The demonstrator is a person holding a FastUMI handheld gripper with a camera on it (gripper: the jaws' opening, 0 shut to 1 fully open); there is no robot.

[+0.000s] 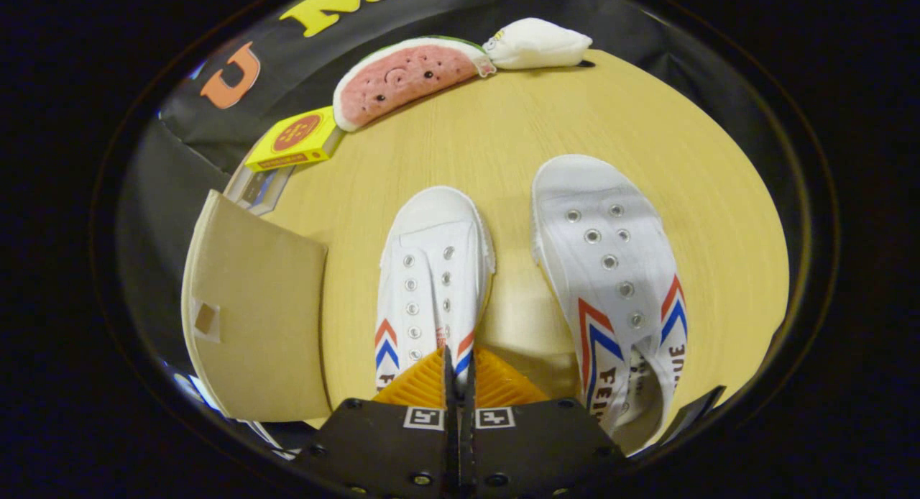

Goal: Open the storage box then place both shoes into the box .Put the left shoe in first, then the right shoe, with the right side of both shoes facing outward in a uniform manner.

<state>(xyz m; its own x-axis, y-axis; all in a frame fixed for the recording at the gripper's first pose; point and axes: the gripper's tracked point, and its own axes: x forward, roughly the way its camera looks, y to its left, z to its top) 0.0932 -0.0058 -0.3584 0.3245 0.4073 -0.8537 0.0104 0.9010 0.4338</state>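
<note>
Gripper (458, 369) fingers pressed together over left shoe (431, 283) heel; box flap (255, 312) left of it, right shoe (611, 283) right, bare table (503, 136) beyond.

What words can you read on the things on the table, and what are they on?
"FEI": on the side of the second shoe, beside the fingers; the rest is hidden.
"UE": on that shoe's other side.
On the first shoe, just ahead of the closed gripper: letters cut off, unreadable.
On the yellow box: print too small to read.
</note>
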